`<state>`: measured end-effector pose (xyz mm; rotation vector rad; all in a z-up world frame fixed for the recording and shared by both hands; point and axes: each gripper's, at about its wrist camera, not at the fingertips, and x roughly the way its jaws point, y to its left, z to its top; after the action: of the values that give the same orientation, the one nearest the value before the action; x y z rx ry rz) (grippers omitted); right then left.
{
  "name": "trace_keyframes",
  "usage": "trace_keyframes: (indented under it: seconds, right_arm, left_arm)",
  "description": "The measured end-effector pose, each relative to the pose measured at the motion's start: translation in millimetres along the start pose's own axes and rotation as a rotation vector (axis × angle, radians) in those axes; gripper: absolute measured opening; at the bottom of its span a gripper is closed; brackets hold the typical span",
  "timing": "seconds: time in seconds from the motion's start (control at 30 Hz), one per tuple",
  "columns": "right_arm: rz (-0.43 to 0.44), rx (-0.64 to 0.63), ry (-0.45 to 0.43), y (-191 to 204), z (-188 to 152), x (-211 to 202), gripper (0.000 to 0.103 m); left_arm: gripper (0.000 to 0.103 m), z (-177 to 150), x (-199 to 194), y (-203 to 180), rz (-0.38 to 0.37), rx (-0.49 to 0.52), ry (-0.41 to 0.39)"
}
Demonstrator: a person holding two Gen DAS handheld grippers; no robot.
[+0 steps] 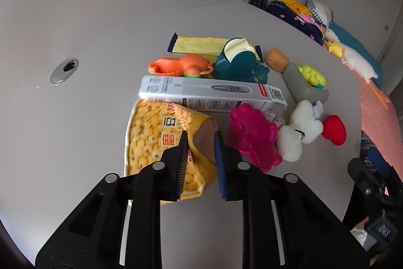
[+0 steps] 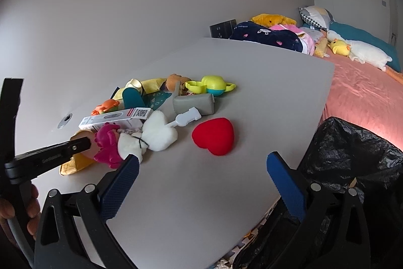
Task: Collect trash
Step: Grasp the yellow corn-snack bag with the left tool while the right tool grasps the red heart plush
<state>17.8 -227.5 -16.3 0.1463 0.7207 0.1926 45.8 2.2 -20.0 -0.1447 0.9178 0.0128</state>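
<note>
A yellow snack bag (image 1: pixel 153 140) with a corn print lies on the grey table (image 1: pixel 100 117) with its open mouth facing me. My left gripper (image 1: pixel 201 138) is open, its jaws astride the bag's open edge. A grey thermometer box (image 1: pixel 211 93) lies just behind the bag, and a yellow wrapper (image 1: pixel 199 44) lies farther back. My right gripper (image 2: pixel 202 160) is open and empty above the table's near right part. In the right wrist view the left gripper (image 2: pixel 83 144) reaches in from the left at the bag (image 2: pixel 75 161).
Toys crowd the table: a pink toy (image 1: pixel 254 138), a white plush (image 1: pixel 299 130), a red heart (image 2: pixel 214 135), an orange toy (image 1: pixel 181 64), a teal tape holder (image 1: pixel 239 59) and a grey bottle (image 2: pixel 194 103). A black trash bag (image 2: pixel 352 155) stands at the table's right edge. A bed (image 2: pixel 365 92) lies beyond.
</note>
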Motion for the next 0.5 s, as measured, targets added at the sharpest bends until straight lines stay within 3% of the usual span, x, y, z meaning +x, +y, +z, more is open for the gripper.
trace_keyframes:
  seconds: [0.3,0.5]
  right_arm:
    - [-0.012,-0.041,0.033,-3,15,25,0.101]
    - [-0.072,-0.075,0.084,-5,23,49,0.089]
  left_arm:
    - [0.013,2,-14,5,-0.017,0.033,-0.075]
    - [0.013,8,-27,7,-0.023,0.037,-0.113]
